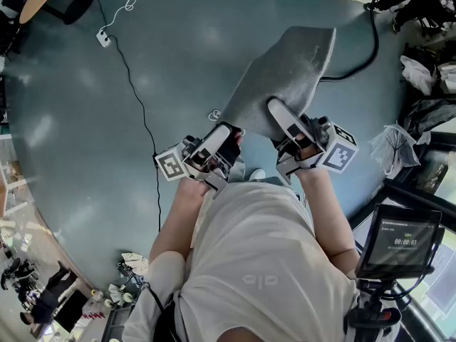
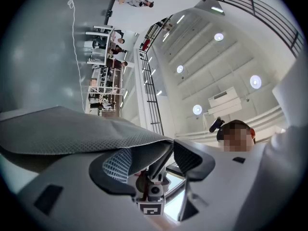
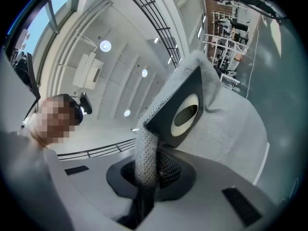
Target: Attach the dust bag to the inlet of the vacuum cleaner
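Note:
The grey fabric dust bag (image 1: 285,77) hangs in the air in front of the person, above the floor. Its black collar (image 3: 169,114) with a round opening faces the right gripper view. My right gripper (image 3: 149,170) is shut on a fold of the bag's fabric just beside that collar, at the bag's near edge (image 1: 288,127). My left gripper (image 2: 156,160) is at the bag's near left corner (image 1: 217,152). Its jaws stand apart, and the bag (image 2: 62,134) drapes over the left finger (image 2: 118,165) while the right finger (image 2: 192,158) is bare. No vacuum cleaner inlet is in view.
A black hose (image 1: 372,41) curls on the floor behind the bag at the right, next to piled bags and gear (image 1: 420,77). A thin cable (image 1: 135,98) runs from a white power strip (image 1: 104,38) at the left. A monitor (image 1: 402,241) stands at the near right.

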The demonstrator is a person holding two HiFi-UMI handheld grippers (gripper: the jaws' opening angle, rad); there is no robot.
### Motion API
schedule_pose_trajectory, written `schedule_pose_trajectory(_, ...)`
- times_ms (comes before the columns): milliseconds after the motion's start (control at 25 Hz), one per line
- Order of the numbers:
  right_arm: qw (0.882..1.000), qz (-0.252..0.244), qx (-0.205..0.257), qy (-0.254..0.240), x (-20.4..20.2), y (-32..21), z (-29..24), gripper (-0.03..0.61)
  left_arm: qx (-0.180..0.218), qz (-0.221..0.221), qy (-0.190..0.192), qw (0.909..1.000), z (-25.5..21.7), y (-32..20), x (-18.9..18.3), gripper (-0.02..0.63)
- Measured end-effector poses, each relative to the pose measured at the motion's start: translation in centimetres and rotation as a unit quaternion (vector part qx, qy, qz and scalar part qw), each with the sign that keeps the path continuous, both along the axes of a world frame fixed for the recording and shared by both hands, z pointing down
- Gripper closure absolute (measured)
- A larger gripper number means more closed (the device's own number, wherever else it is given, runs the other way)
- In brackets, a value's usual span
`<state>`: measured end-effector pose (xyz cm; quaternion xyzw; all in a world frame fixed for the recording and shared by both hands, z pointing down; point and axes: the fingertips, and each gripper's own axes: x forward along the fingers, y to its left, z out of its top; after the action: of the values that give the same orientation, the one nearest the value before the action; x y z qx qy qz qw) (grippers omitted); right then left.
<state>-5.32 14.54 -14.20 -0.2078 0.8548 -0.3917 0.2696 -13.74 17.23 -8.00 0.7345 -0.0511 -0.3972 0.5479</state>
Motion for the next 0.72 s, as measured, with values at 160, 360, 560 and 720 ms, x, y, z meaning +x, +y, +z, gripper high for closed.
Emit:
schedule_pose_trajectory(160, 1.000, -0.007, 0.003, -0.028, -2.3, -2.5, -1.9, 0.561, 0.012, 0.038, 0.018, 0.9990, -0.8, -1.3, -1.6, 0.345)
schedule_pose_trajectory(360, 0.999, -0.035, 0.004, -0.038, -4.8, -6.8, -3.4, 0.560, 0.044, 0.030, -0.058, 0.9969, 0.1, -3.1, -3.2, 0.344)
schedule_pose_trajectory(560, 0.997, -0.068, -0.022, -0.028, -3.0, -14.4, -1.9, 0.561, 0.150, -0.049, -0.386, 0.9087, 4.0, -8.0, 0.0, 0.344)
schedule_pose_trajectory(720, 0.992, -0.099, -0.042, -0.059, -0.9, -20.1, -1.0, 0.560, 0.208, -0.113, -0.559, 0.7951, 4.5, -11.8, 0.6, 0.342)
